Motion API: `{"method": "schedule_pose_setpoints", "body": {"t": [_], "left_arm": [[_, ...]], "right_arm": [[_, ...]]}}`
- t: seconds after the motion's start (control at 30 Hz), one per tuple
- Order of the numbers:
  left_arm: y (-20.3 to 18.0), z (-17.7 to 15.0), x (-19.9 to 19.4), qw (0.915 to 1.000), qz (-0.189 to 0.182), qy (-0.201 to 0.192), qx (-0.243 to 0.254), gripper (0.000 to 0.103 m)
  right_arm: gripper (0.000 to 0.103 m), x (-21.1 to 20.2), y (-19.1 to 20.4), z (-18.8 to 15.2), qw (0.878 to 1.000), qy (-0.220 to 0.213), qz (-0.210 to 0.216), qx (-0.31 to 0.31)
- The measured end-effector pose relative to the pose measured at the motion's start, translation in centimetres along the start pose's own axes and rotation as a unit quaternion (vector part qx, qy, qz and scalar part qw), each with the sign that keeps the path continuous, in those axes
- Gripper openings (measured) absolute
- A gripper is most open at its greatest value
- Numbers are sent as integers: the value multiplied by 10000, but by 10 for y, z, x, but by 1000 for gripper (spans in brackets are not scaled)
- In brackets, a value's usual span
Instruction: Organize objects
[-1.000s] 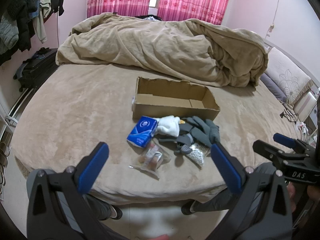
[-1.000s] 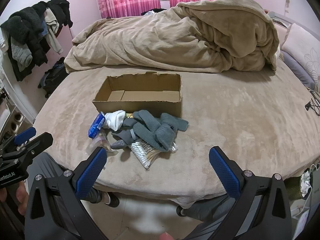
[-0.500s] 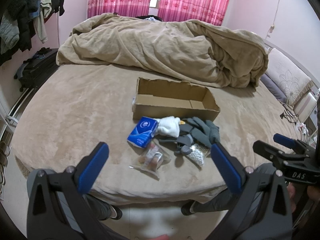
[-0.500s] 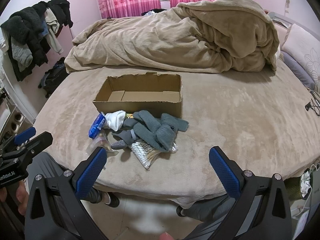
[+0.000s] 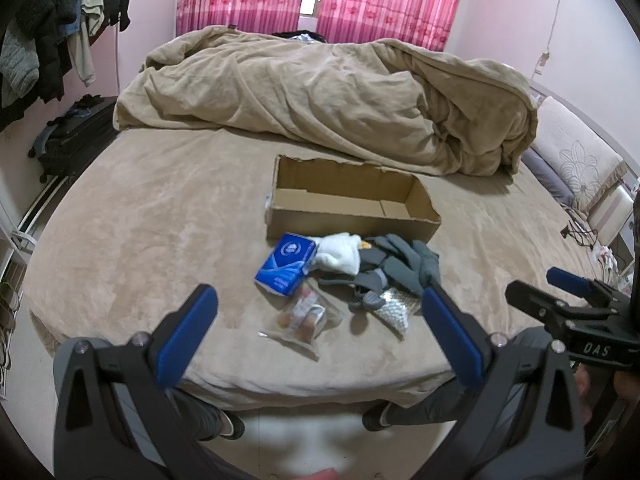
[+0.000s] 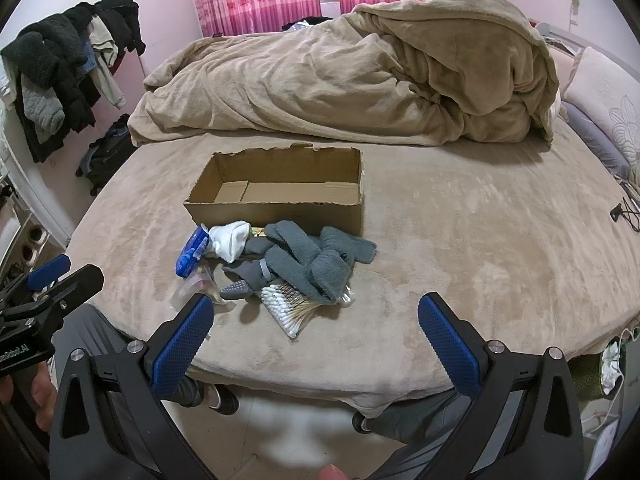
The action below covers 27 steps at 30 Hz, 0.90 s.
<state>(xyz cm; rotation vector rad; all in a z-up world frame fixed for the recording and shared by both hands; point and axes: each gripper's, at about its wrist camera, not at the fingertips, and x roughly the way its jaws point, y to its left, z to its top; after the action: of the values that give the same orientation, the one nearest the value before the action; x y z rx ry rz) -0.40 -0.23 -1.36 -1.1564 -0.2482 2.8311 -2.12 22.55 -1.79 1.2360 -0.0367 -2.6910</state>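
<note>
An empty open cardboard box (image 5: 352, 200) (image 6: 280, 196) lies on the bed. In front of it is a pile: a blue tissue pack (image 5: 286, 263) (image 6: 192, 254), a white sock (image 5: 338, 254) (image 6: 230, 240), grey socks (image 5: 404, 266) (image 6: 316, 262), a bag of cotton swabs (image 5: 394, 312) (image 6: 294, 306) and a clear bag of small items (image 5: 300, 316) (image 6: 198, 286). My left gripper (image 5: 318, 326) is open and empty, held before the bed's near edge. My right gripper (image 6: 314, 330) is open and empty, likewise short of the pile.
A rumpled tan duvet (image 5: 328, 96) (image 6: 360, 80) fills the far half of the bed (image 5: 140, 220). Clothes hang on a rack (image 6: 60, 80) at left above a dark suitcase (image 5: 68, 144). Pillows (image 5: 576, 160) and cables (image 6: 624, 208) lie at right. The person's legs show below the bed edge.
</note>
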Motion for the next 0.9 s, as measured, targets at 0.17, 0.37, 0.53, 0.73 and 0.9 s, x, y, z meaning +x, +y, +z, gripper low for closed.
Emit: {"method": "schedule_pose_setpoints", "body": {"t": [0.17, 0.37, 0.53, 0.73, 0.9], "left_arm": [[0, 0, 0, 10000, -2, 1, 3, 102], [0, 0, 2, 10000, 2, 15, 3, 102], [1, 1, 11, 10000, -3, 75, 36, 102], [6, -1, 33, 9998, -32, 180, 47, 102], [11, -10, 66, 9990, -3, 423, 161, 102]], "right_arm": [[103, 1, -1, -1, 10000, 6, 4, 12], [103, 2, 0, -1, 10000, 24, -16, 5], [103, 10, -8, 1, 10000, 59, -40, 36], [103, 28, -14, 5, 9999, 77, -114, 31], [103, 54, -22, 6, 9998, 146, -110, 37]]}}
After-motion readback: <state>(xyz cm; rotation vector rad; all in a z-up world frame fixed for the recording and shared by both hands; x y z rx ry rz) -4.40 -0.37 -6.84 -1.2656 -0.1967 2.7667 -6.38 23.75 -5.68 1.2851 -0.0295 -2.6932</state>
